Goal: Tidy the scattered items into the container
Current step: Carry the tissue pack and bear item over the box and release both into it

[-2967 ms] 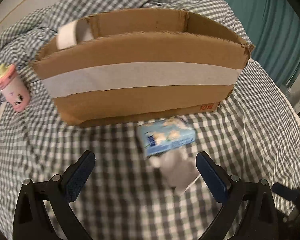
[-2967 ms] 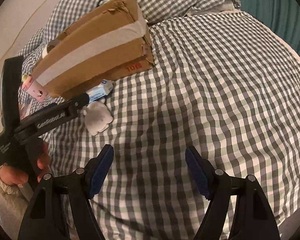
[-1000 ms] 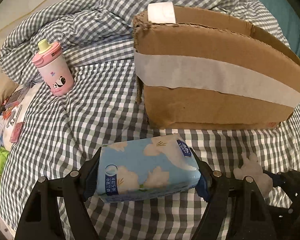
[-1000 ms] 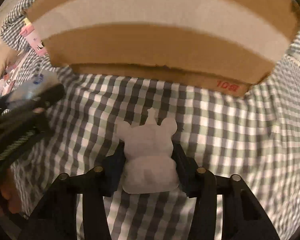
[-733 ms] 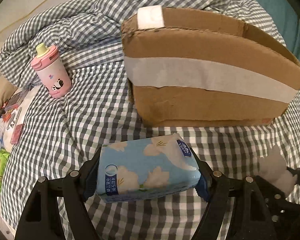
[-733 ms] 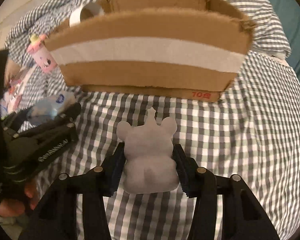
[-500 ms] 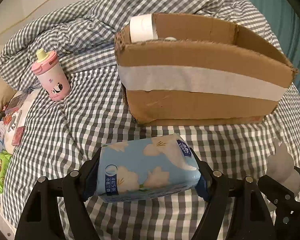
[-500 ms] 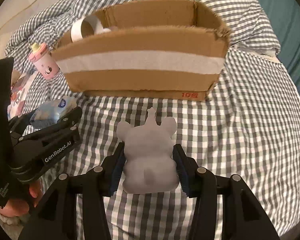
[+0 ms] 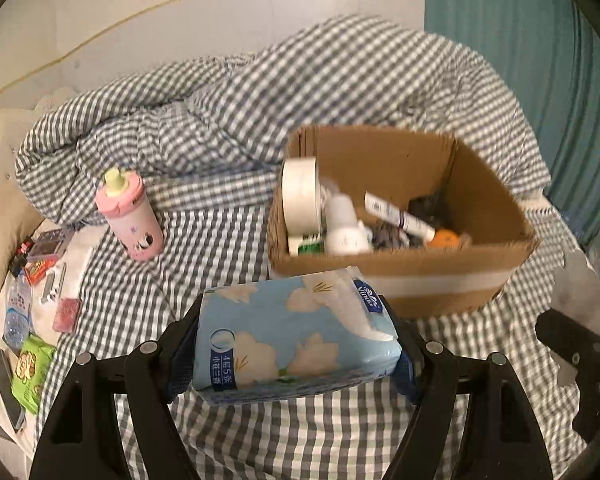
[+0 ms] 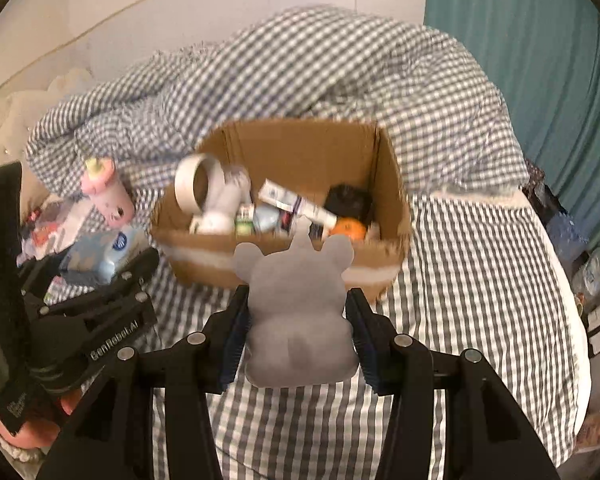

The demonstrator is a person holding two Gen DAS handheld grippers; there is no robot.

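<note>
Left gripper (image 9: 296, 354) squeezing soft, light tissue pack (image 9: 294, 338) across its ends. Right gripper (image 10: 298, 338) hugging squishy grey toy (image 10: 298, 320) at its sides. Both held above the bed (image 10: 480, 280), box (image 10: 396, 200) at 12 o'clock. Easy to squash, unlikely to break.

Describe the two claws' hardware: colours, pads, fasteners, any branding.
Both are black plastic two-finger units. The left claw has angular black linkage arms, round silver pivot bolts and dark blue textured pads. The right claw matches: black arms, silver bolts, blue ribbed pads. In the right wrist view, the left unit's body shows white "GenRobot.AI" lettering and a bare hand gripping its handle. No cables visible.
</note>
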